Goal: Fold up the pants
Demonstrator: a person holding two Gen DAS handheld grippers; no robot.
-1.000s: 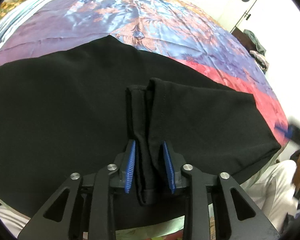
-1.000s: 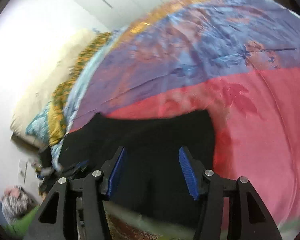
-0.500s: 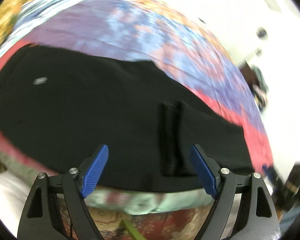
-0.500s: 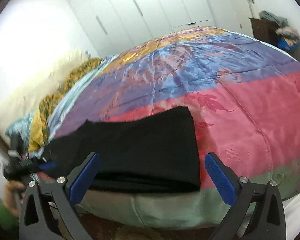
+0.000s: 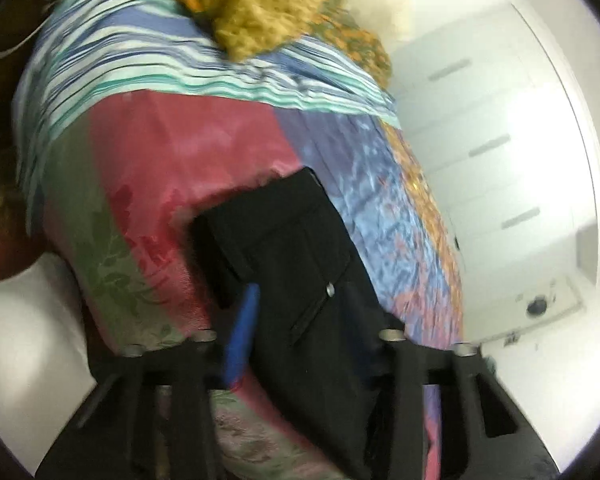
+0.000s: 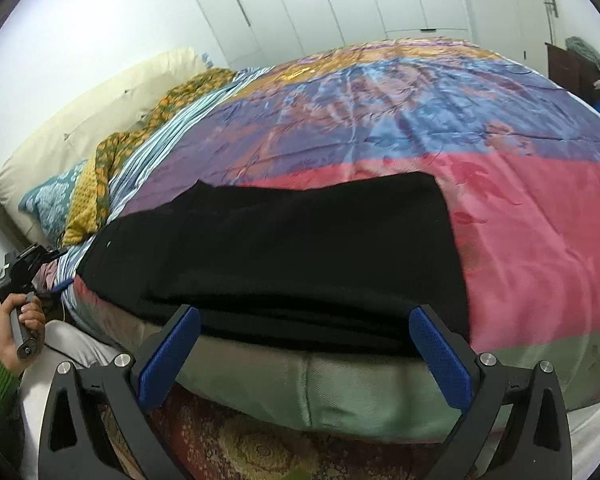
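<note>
Black pants [image 6: 284,256] lie folded lengthwise along the near edge of a bed with a pink, purple and blue quilt [image 6: 540,216]. My right gripper [image 6: 304,356] is open and empty, held back from the bed edge in front of the pants. In the blurred left wrist view the waist end of the pants [image 5: 296,256], with a buttoned back pocket, lies between the fingers of my left gripper [image 5: 300,320]. That gripper is open; whether its fingers touch the cloth I cannot tell. The left gripper also shows at the far left of the right wrist view [image 6: 24,276], held in a hand.
Pillows [image 6: 80,120] and a yellow patterned cloth [image 5: 268,8] lie at the head of the bed. White wardrobe doors [image 6: 340,4] stand behind it. A patterned rug [image 6: 240,444] covers the floor at the bedside. A dark chair with clothes [image 6: 580,68] stands at the back right.
My left gripper let go of the pants fold, opened, and swung over to the waist end. My right gripper opened wide and pulled back from the bed.
</note>
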